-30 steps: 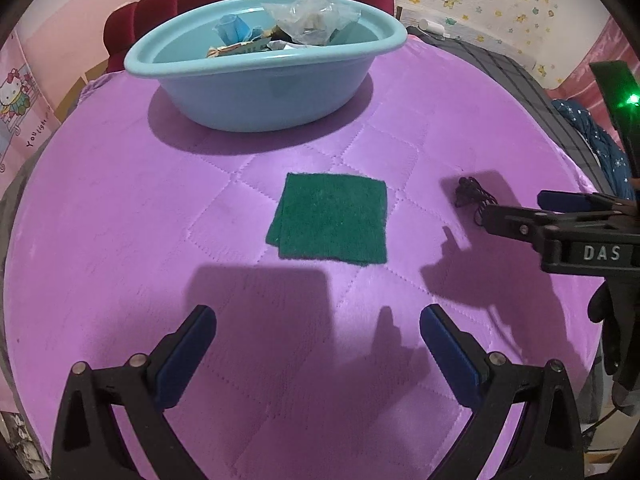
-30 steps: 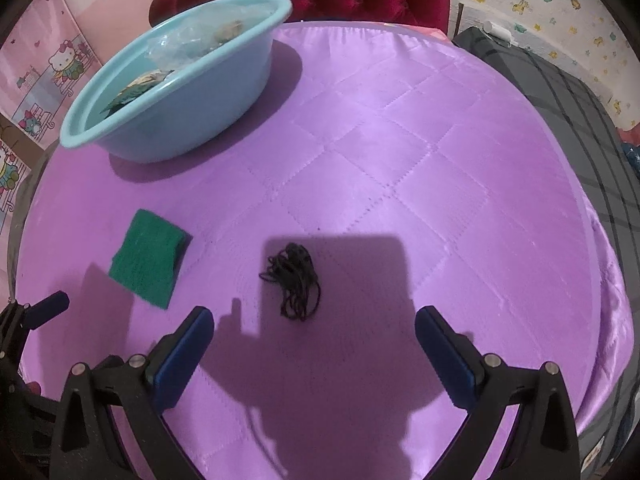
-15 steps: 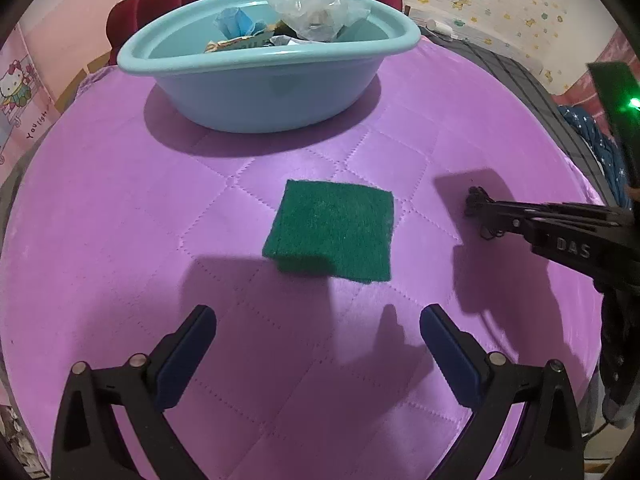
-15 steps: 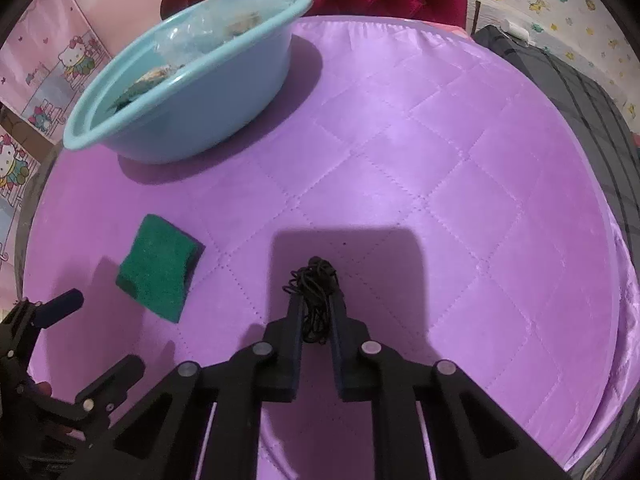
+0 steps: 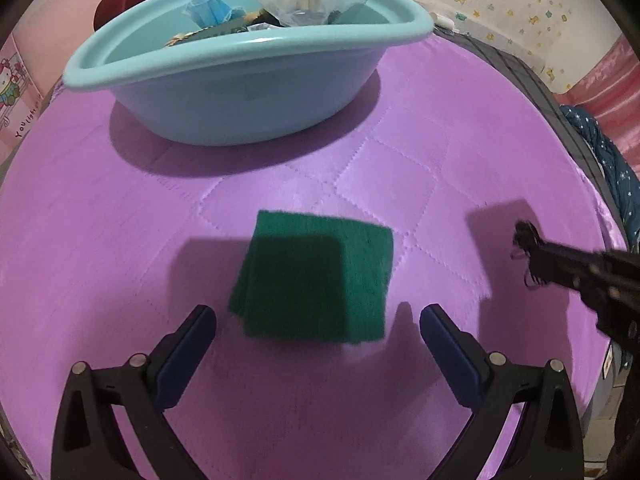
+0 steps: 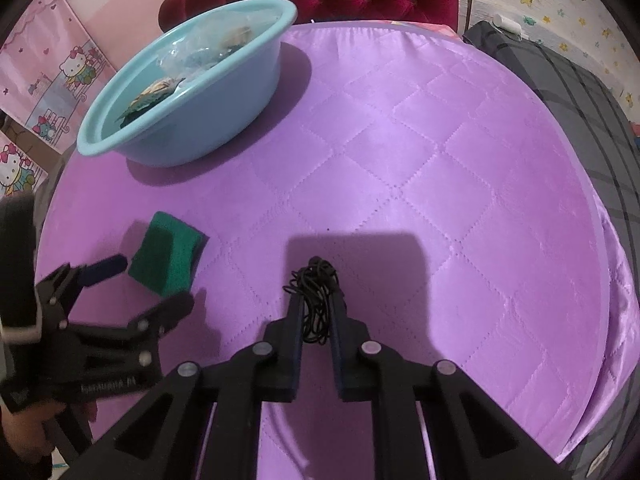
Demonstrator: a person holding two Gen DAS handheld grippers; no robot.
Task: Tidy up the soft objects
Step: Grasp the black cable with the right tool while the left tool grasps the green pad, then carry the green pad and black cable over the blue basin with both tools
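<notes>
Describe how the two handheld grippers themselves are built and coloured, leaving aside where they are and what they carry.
Both are matte black plastic frames with triangular cut-outs and silver round rivets at the joints. The left claw has two angled fingers lined with dark blue pads. The right claw has the same frame and rivets. Pale lettering, blurred here, runs along the left one's body. No cables or sleeves show.

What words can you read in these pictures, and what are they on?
"YOU light up" (the last part is uncertain): pink cartoon-cat poster at the left edge of the left view.
Raised lettering on the body of the left tongs in the right view: too blurred to read.
No other readable text.
</notes>
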